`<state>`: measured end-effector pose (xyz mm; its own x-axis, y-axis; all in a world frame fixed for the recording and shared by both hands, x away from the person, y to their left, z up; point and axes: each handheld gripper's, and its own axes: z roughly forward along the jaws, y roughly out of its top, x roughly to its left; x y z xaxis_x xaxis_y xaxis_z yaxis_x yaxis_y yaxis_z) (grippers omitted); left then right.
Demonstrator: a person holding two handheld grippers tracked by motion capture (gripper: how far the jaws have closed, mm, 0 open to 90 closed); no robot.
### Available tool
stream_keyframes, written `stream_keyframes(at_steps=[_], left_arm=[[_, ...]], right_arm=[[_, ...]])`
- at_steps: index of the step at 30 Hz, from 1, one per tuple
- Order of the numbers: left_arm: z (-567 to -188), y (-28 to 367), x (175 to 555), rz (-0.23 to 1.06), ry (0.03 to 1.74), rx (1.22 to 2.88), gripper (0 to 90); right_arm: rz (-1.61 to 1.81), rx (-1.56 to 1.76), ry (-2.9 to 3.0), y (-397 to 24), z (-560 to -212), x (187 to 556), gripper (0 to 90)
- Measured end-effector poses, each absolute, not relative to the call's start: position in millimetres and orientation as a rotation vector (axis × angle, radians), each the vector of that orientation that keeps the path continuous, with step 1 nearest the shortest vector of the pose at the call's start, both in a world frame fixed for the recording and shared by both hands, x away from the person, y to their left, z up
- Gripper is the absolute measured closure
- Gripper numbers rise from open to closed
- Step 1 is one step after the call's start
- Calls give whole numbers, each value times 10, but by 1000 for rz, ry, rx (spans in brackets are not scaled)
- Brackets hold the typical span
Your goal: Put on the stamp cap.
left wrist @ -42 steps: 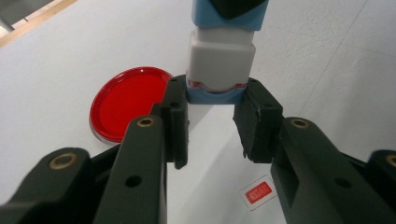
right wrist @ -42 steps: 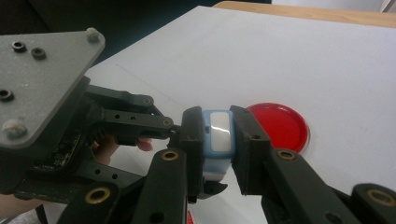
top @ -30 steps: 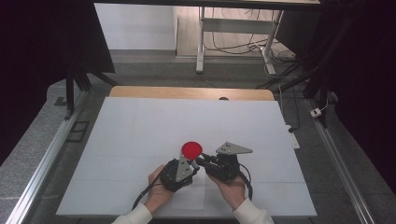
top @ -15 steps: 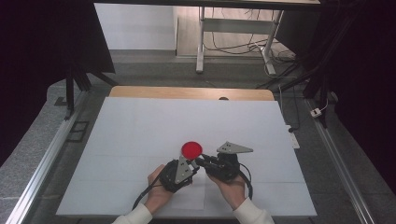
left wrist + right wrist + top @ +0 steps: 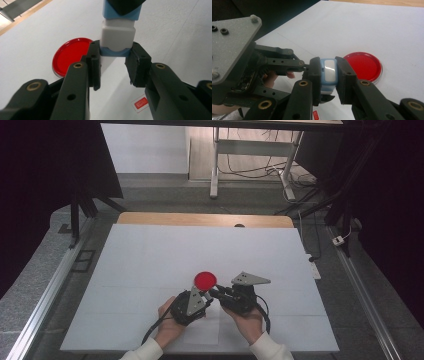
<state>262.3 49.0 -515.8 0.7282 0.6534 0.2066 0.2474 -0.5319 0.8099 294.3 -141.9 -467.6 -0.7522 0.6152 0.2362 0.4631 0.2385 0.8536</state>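
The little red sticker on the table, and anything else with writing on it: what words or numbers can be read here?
Red sticker on the white table, below the left tool: white marks, too blurred to read.
Blue-and-white block held by both tools: no writing seen.
Red disc: no writing seen.
So nothing here is legible.

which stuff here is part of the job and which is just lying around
In the job:
- blue and white block, gripped by both
- left gripper
- right gripper
- red lid beside them, likely

Lying about:
- red and white sticker on the table
- cables on the floor
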Motion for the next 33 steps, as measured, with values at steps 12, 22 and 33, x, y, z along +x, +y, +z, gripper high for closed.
stream_keyframes(at_steps=[12, 22, 33], left_arm=[[-5153, 544, 2676, 511, 725, 2100, 590], [-5144, 568, 2684, 482, 748, 2101, 466], [-5073, 788, 2648, 359, 783, 2109, 335]], right_arm=[[1533, 956, 2350, -1403, -4676, 2927, 749], [1539, 928, 2340, -1413, -4662, 2922, 748], [1531, 853, 2322, -1462, -4626, 2930, 748]])
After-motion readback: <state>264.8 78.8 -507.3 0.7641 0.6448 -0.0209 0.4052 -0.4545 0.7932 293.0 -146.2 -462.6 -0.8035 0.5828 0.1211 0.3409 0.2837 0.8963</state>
